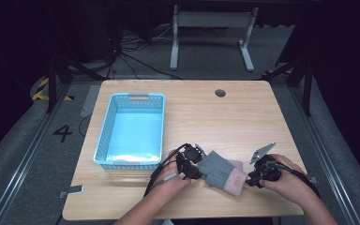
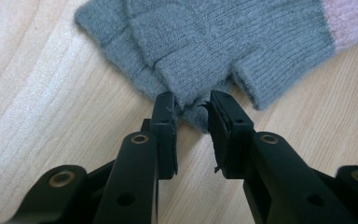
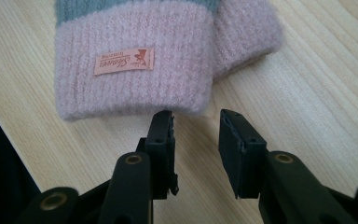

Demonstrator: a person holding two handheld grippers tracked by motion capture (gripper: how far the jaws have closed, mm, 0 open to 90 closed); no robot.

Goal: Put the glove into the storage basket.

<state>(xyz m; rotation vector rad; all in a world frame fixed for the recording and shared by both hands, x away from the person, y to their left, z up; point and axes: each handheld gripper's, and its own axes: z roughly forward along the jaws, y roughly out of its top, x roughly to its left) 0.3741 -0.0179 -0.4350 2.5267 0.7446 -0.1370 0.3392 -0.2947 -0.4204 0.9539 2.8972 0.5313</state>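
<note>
A soft grey knitted glove with a pink ribbed cuff (image 1: pixel 220 172) is lying limp on the pale wooden table (image 1: pixel 243 112), between both grippers. The left gripper (image 2: pixel 192 110), jaws parted, is nosing its fingertip edge; the right gripper (image 3: pixel 196 122), spread, is hovering just short of the cuff. Light, floppy and unbreakable, it probably wants pinching at both ends.

High view: my table (image 1: pixel 243 117) is evenly lit from above while the surrounding room falls to near black; the picture is soft and low in detail. My gripper views: bright, diffuse light on the glove (image 2: pixel 223 42); faint shadows under it; near jaws slightly blurred.
</note>
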